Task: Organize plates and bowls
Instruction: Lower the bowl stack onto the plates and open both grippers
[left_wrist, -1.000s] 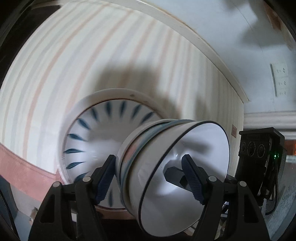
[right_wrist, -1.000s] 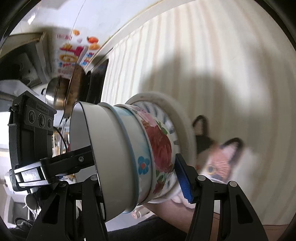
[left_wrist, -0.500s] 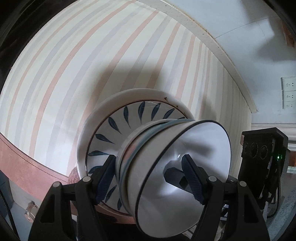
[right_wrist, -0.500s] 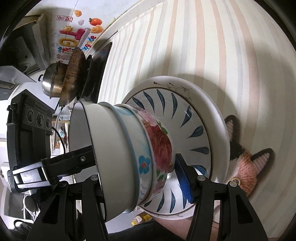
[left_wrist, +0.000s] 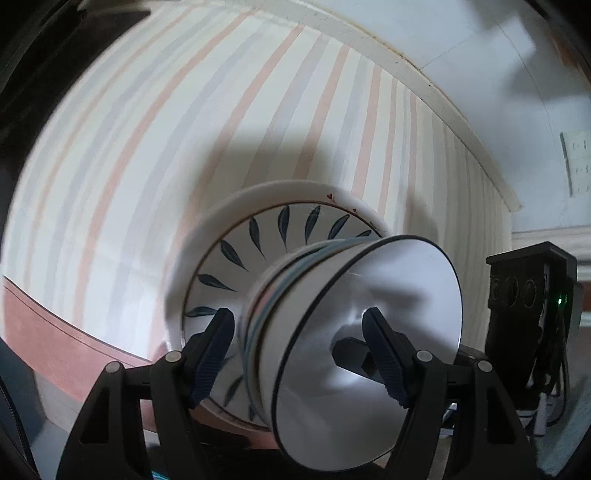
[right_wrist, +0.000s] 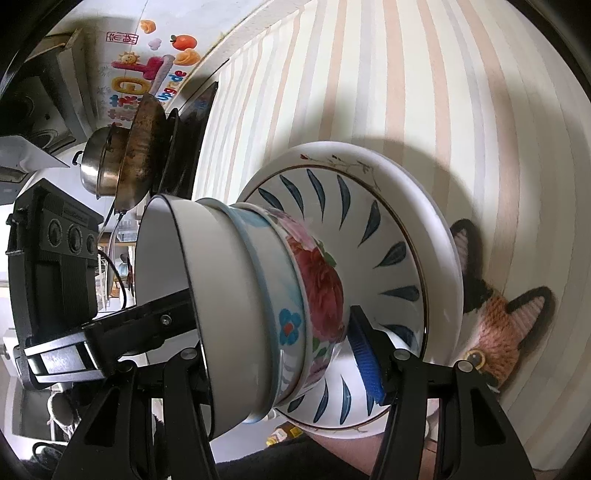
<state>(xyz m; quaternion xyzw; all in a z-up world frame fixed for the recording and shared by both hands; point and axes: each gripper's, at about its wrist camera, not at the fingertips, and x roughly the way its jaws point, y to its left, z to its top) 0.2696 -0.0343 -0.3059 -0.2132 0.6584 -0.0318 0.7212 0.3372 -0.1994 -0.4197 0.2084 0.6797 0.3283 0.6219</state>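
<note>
A stack of three nested bowls sits in a wide plate with blue leaf marks (left_wrist: 236, 258) (right_wrist: 399, 236). The top bowl is white with a dark rim (left_wrist: 369, 295) (right_wrist: 221, 295); under it are a blue-rimmed bowl (right_wrist: 255, 258) and a rose-patterned bowl (right_wrist: 321, 288). My left gripper (left_wrist: 299, 354) is shut on the stack's wall, one finger (left_wrist: 384, 354) inside the top bowl, one (left_wrist: 212, 354) outside. My right gripper (right_wrist: 280, 365) is shut on the stack from the opposite side, its blue pad (right_wrist: 365, 362) against the rose bowl.
A striped tablecloth (left_wrist: 147, 147) (right_wrist: 406, 74) with a cat picture (right_wrist: 495, 325) lies under the plate. A steel pot (right_wrist: 99, 166) and a wok (right_wrist: 140, 147) stand on a black stove past the cloth's edge. A white wall with a socket (left_wrist: 576, 162) lies beyond the table.
Both views have drawn back and shifted; the whole plate and more cloth show now. Both grippers keep the same hold on the bowl stack.
</note>
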